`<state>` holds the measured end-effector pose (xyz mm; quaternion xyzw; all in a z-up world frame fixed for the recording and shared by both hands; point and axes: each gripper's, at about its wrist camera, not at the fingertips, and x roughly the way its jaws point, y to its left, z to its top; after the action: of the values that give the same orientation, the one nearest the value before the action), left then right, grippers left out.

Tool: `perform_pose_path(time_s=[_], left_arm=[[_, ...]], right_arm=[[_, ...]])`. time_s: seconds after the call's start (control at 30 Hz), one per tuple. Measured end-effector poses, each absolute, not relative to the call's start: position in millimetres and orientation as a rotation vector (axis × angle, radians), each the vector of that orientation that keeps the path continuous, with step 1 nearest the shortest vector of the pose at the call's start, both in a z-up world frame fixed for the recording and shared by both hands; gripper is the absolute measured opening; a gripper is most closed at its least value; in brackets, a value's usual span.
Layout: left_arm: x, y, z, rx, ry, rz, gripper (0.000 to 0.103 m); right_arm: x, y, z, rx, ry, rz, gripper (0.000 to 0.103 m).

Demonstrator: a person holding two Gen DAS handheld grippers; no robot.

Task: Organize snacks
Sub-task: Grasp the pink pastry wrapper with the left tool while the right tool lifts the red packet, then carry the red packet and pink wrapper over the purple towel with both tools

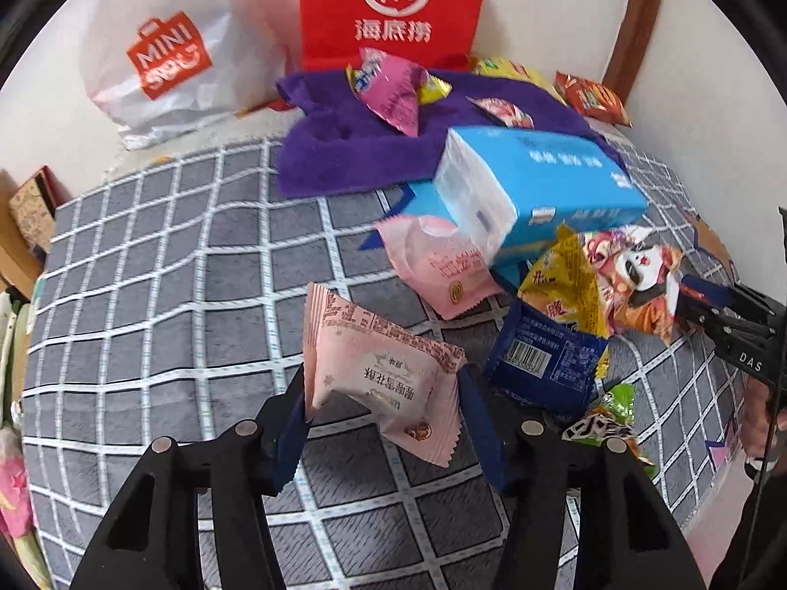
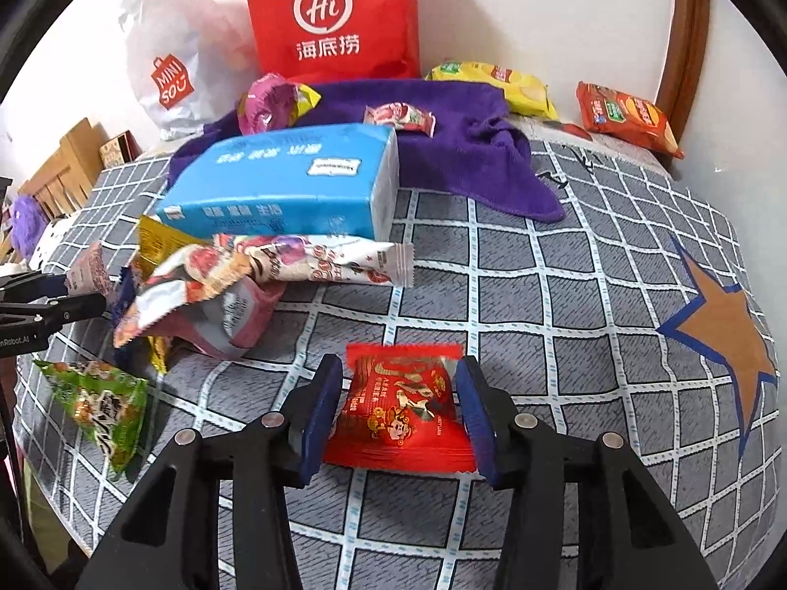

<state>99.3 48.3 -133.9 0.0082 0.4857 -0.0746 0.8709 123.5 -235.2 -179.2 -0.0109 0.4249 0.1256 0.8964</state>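
The left gripper (image 1: 383,418) is closed on a pink snack packet (image 1: 381,368), lifted clear of the checked cloth (image 1: 147,295). The right gripper (image 2: 398,413) brackets a red snack packet (image 2: 403,413) that lies on the cloth; whether its pads press the wrapper cannot be told.

Progress is judged early. A mixed pile of packets (image 2: 206,290) sits at 10 o'clock of the right gripper, partly under a blue tissue pack (image 2: 285,187). More packets lie on the purple towel (image 2: 467,147) at 12 o'clock. The red paper bag (image 2: 334,14) and the white bag (image 2: 167,59) stand behind; their contents are not visible.
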Motion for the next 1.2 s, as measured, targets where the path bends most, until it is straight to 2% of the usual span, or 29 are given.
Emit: perform_pose_path(time_s=[0.07,0.1,0.13,0.17,0.5,0.7,0.77,0.83,0.87,0.9,1.07,1.2], left_arm=[[94.7,50.9,-125.6,0.010,1.001,-0.139,0.055],[92.5,51.9,-122.4,0.005,0.994,-0.134,0.055],[90.5,52.3,-118.8,0.000,0.985,-0.137,0.055],[88.9,52.7,-115.4,-0.007,0.977,-0.141,0.055],[83.8,54.1,-104.9,-0.053,0.964,-0.132,0.055],[84.9,48.6,-105.3,-0.054,0.970,-0.133,0.055],[85.8,46.3,-105.6,-0.051,0.973,-0.139,0.056],[87.0,44.5,-106.9,-0.048,0.979,-0.141,0.056],[87.5,44.0,-107.3,-0.048,0.980,-0.142,0.056],[87.8,43.8,-107.8,-0.048,0.982,-0.143,0.056],[90.3,42.1,-108.3,-0.041,0.985,-0.149,0.056],[94.4,41.2,-106.2,-0.043,0.982,-0.156,0.056]], right_arm=[[120.7,-235.2,-175.3,-0.012,0.873,0.264,0.046],[119.4,-235.1,-173.2,-0.007,0.871,0.267,0.028],[118.9,-234.9,-171.9,-0.004,0.875,0.270,0.016],[119.0,-235.6,-170.6,0.010,0.883,0.279,0.011],[117.6,-235.4,-171.3,0.025,0.885,0.291,0.008],[114.6,-235.2,-173.1,-0.001,0.893,0.303,0.009],[112.9,-233.4,-174.4,-0.016,0.885,0.307,0.013],[112.6,-229.8,-175.5,-0.032,0.887,0.315,0.026],[112.5,-227.1,-175.7,-0.054,0.887,0.306,0.041],[112.5,-224.4,-176.4,-0.085,0.890,0.287,0.049],[112.6,-225.1,-187.8,-0.117,0.918,0.251,0.049],[115.2,-233.7,-194.7,-0.059,0.919,0.251,0.043]])
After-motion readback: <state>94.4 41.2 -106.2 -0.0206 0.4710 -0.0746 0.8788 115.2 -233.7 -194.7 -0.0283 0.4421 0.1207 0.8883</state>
